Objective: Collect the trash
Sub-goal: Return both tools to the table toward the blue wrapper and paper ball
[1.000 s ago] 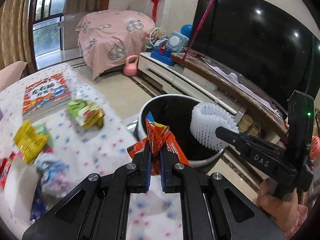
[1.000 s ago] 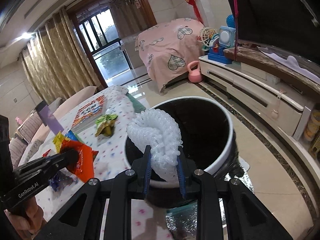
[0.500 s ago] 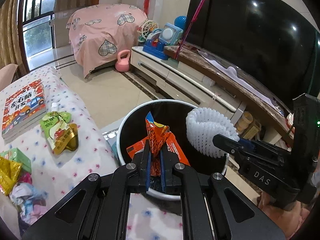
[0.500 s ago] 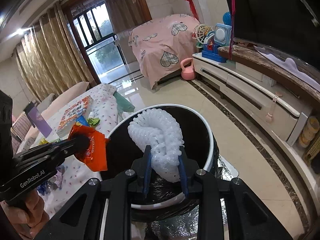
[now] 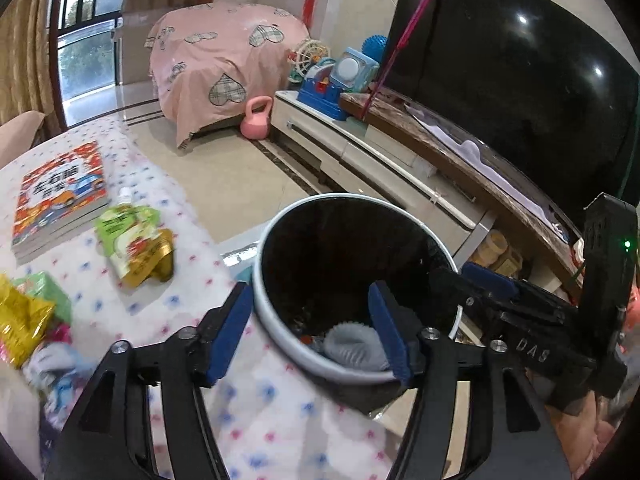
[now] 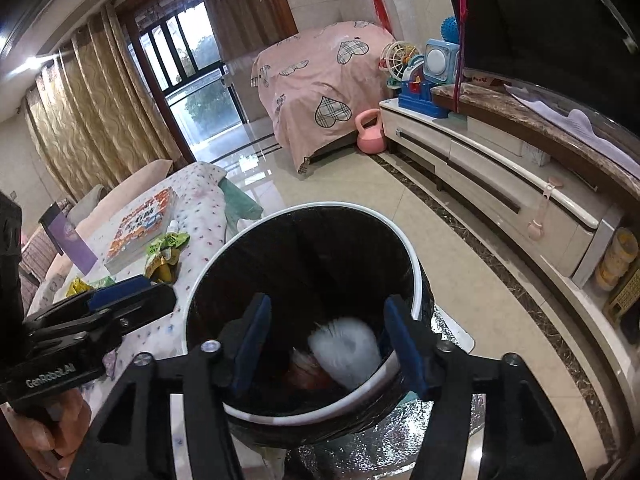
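Fingers of the left gripper (image 5: 308,332) stand apart with nothing between them, having just been opening over the near rim of the trash bin (image 5: 280,344), a position that lets whatever is let go fall straight inside. The right gripper (image 6: 326,344) does likewise, its jaws having just been opening, spread and empty above the bin mouth, and the white foam net (image 6: 344,350) lies at the bottom beside an orange wrapper (image 6: 304,372) (dim, partly hidden). Judged unfinished: a green pouch (image 5: 134,240) and yellow wrapper (image 5: 18,320) remain on the counter (image 5: 256,420) left of the bin, beside a book (image 5: 60,196).
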